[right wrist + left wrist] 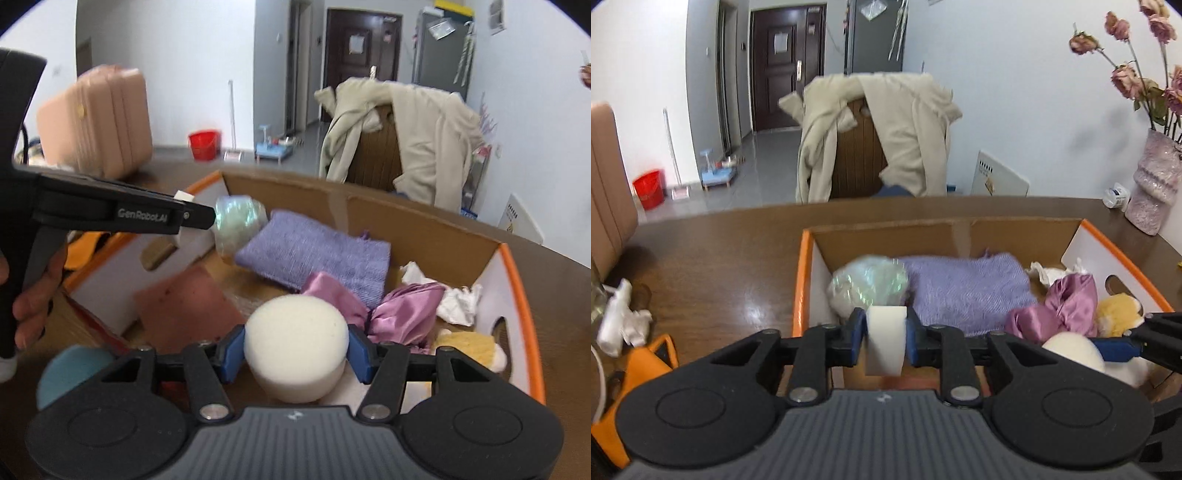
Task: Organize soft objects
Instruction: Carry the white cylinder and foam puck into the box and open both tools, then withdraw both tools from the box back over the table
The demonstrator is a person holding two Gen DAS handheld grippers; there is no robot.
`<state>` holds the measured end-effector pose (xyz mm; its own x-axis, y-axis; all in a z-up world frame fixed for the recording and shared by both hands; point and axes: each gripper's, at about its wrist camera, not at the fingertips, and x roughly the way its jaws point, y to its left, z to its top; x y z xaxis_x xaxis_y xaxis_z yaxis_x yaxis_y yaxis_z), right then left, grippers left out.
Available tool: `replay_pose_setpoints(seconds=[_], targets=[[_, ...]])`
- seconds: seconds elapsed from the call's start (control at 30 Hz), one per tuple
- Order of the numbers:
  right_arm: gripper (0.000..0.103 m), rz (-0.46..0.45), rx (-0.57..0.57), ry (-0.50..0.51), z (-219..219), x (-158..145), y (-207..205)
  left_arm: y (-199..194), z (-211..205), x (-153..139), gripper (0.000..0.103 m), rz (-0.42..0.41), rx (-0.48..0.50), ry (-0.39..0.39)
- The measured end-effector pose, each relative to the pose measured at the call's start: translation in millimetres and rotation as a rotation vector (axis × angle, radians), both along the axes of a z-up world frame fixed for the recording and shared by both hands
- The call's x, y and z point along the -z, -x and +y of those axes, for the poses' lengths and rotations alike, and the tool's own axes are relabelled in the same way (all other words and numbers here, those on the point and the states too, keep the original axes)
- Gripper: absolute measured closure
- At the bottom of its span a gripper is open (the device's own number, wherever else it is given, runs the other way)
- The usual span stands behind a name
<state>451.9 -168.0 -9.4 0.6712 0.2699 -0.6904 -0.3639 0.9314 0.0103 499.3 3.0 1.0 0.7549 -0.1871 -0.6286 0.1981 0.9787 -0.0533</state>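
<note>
Home, front door (779,66), coat-draped chair (871,136)

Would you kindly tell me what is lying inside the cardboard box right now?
Inside the cardboard box lie a purple towel, a pink satin cloth, white tissue, a shiny wrapped bundle, a reddish cloth and a yellow plush toy. Whatever lies beneath them is hidden.

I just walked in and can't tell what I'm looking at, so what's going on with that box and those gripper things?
A person is sorting soft items into an orange-edged cardboard box on a brown table. The left gripper holds a small white foam block and the right gripper holds a round white sponge, both over the box. Inside already lie a purple knitted cloth, a pink satin piece, a shiny wrapped bundle, a yellow plush and crumpled white tissue.
</note>
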Motion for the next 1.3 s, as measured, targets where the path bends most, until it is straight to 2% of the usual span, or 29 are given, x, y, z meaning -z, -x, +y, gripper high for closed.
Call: replay_pose_setpoints(seconds=[0.07,0.1,0.13,0.17,0.3,0.37,0.5,0.63,0.83,1.03,1.17,1.3], targets=[[0.044,0.020,-0.010,-0.016,3,5,-7,-3,4,5,0.072,0.011,-0.012,0.011],[0.044,0.023,-0.025,-0.045,2,7,-10,-3,5,4,0.065,0.009,-0.018,0.022],[0.040,0.026,-0.041,-0.090,1,9,-11,-4,6,2,0.051,0.007,-0.021,0.025],[0.038,0.039,-0.046,-0.128,-1,11,-13,-4,6,1,0.047,0.002,-0.015,0.021],[0.032,0.056,-0.037,-0.171,-6,16,-15,-5,0,0,0.043,0.005,-0.014,-0.010],[0.030,0.045,-0.029,-0.168,-7,12,-13,0,-3,-3,0.028,-0.004,-0.027,-0.016],[0.025,0.004,-0.016,-0.177,-14,-4,-4,13,-2,-17,0.026,-0.029,-0.039,-0.016],[0.025,-0.052,-0.003,-0.193,-27,-29,12,37,1,-43,0.023,-0.080,-0.056,-0.018],[0.021,-0.146,0.035,-0.199,-55,-74,53,100,7,-86,0.014,-0.181,-0.068,-0.014],[0.017,-0.241,0.078,-0.202,-88,-110,117,187,4,-114,0.006,-0.282,-0.053,-0.002],[0.016,-0.302,0.106,-0.190,-109,-123,169,247,-2,-119,0.002,-0.344,-0.062,0.012],[0.013,-0.345,0.123,-0.201,-125,-120,223,311,-11,-110,0.000,-0.395,-0.072,0.040]])
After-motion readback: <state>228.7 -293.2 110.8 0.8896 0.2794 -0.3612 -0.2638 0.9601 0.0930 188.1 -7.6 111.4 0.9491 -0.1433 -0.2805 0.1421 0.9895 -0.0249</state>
